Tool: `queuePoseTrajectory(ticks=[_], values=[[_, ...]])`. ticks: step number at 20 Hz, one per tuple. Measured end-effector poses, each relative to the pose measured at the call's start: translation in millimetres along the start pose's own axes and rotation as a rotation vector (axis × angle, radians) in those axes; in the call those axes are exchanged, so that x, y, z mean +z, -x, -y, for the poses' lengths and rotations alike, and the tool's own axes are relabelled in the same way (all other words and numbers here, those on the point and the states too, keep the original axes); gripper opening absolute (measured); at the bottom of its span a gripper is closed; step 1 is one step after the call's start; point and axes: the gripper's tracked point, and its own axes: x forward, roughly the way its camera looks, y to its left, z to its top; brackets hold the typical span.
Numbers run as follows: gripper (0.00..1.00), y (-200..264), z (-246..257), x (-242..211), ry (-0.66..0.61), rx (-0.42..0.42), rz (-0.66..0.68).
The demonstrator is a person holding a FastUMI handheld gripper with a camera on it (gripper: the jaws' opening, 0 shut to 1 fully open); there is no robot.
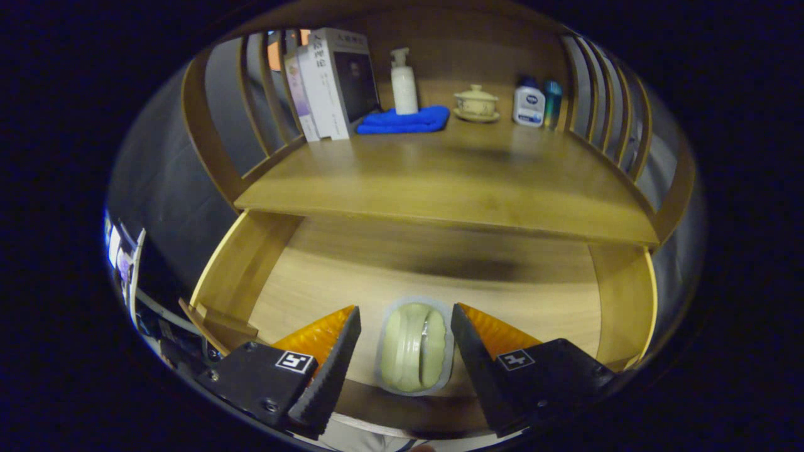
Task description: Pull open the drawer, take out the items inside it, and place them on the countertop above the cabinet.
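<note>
The drawer (276, 295) is pulled open. My claw (405, 342) hangs spread around a pale packaged item (414, 346), not yet gripped; nothing moved to the bench (440, 182)

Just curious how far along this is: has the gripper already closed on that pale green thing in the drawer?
No: the gripper is open, its fingers either side of the pale green item without touching it.

My camera rides above my fingers (405, 351), looking forward and steeply down into the open drawer (433, 276), close, the surface (440, 176) beyond.
</note>
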Motion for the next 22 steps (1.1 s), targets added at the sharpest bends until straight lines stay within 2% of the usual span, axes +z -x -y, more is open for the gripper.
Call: queuePoseTrajectory(ticks=[6, 10, 14, 17, 22], values=[[0.82, -13, 6, -17, 0.069, -0.035, -0.089], [0.68, -18, 4, -24, 0.076, -0.019, -0.114], [0.26, -18, 10, -21, 0.064, -0.037, -0.102], [0.21, -18, 13, -20, 0.064, -0.028, -0.097], [0.20, -4, 14, -4, 0.053, -0.028, -0.026]])
